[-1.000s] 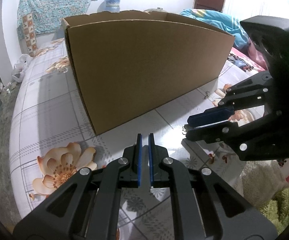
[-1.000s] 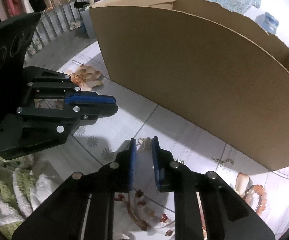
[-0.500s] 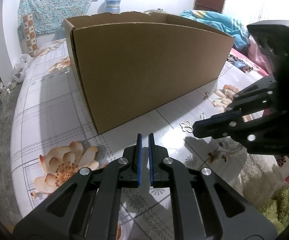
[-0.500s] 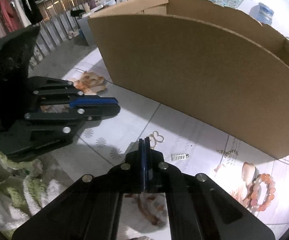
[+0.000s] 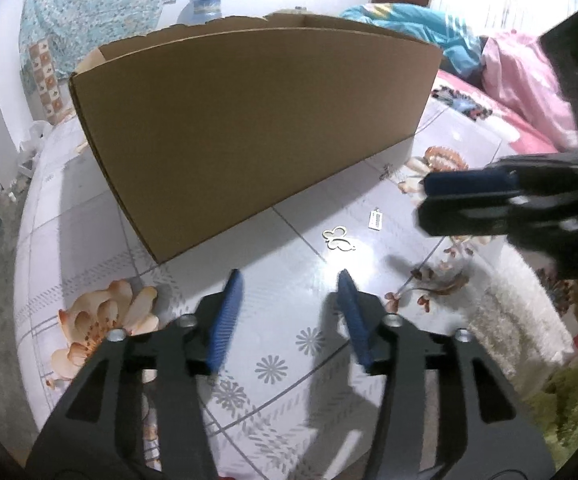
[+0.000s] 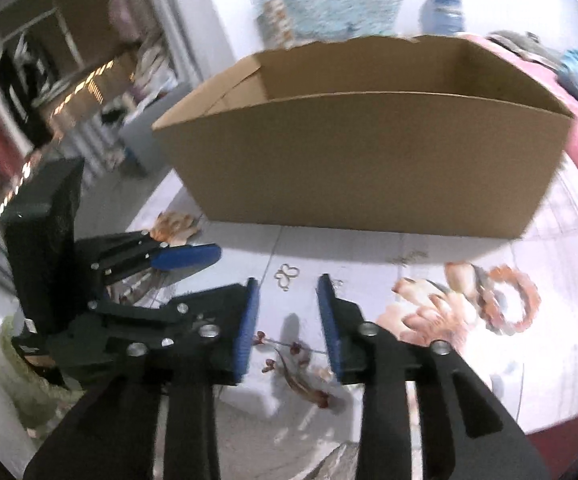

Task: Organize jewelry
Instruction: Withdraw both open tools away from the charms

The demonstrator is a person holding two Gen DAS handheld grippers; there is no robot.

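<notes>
A gold butterfly pendant (image 5: 339, 239) lies on the flowered tablecloth in front of a large open cardboard box (image 5: 249, 120). A small silver tag (image 5: 376, 218) lies just right of it. My left gripper (image 5: 289, 276) hovers short of the pendant, jaws opening, with nothing between them. My right gripper (image 6: 287, 282) is also opening and holds nothing; the pendant (image 6: 287, 274) lies on the cloth just beyond its fingertips. An orange bead bracelet (image 6: 509, 300) rests to the right. The box (image 6: 369, 160) looks empty where its inside shows.
A thin chain piece (image 5: 387, 170) lies by the box's foot. A fluffy white and green towel (image 5: 529, 340) covers the near right corner. Pink and blue bedding (image 5: 521, 92) is piled behind. The table's edge (image 5: 21, 280) drops off on the left.
Both grippers were shut and now stand open. The right gripper rolled and pulled back to the right, away from the butterfly pendant, which stays on the cloth.
</notes>
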